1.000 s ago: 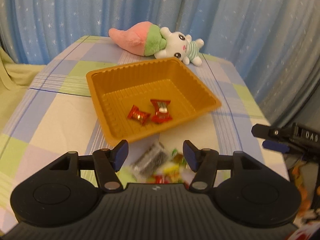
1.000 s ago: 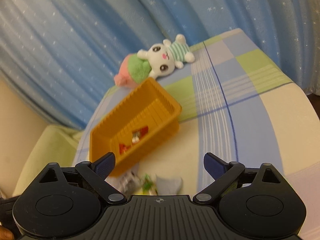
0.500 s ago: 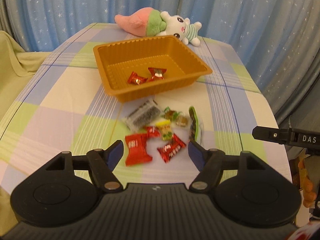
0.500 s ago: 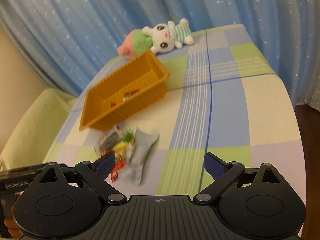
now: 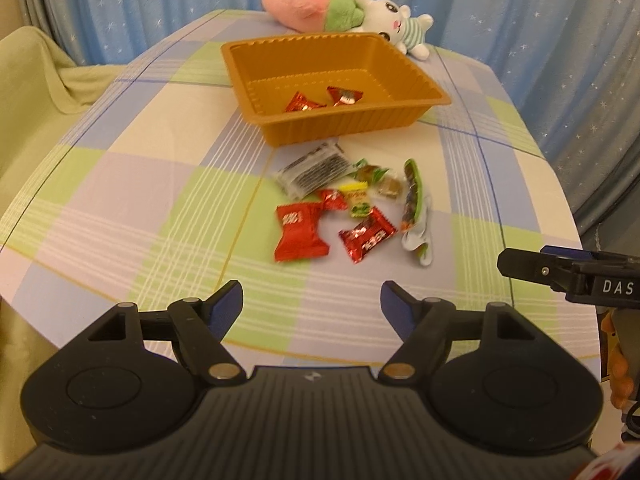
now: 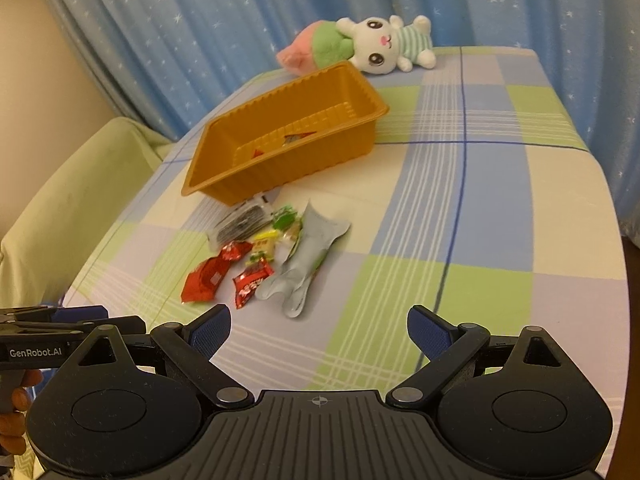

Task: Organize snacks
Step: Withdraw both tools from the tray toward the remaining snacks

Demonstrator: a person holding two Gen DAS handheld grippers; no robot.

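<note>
An orange tray [image 5: 352, 124] [image 6: 304, 160] stands mid-table and holds two red candies [image 5: 302, 103]. A pile of loose snacks lies just in front of it: a large red packet [image 5: 298, 236] [image 6: 202, 280], a smaller red bar [image 5: 368, 236] [image 6: 252, 280], a dark clear pack [image 5: 314, 168] [image 6: 240, 224], small yellow and green sweets [image 5: 358, 198], and a long silver-green pouch [image 5: 414, 204] [image 6: 304, 256]. My left gripper [image 5: 312, 306] is open and empty, back from the pile. My right gripper [image 6: 319, 328] is open and empty, near the table's front edge.
A plush rabbit with a pink-green carrot body [image 5: 352, 14] [image 6: 372, 46] lies at the far side behind the tray. A checked cloth [image 6: 480, 200] covers the table. A green-covered seat [image 5: 28, 72] stands left. Blue star curtains hang behind.
Both grippers have pulled back and up from the tray, so the whole snack pile now shows. Both stay open and empty. The snacks and tray have not moved.
</note>
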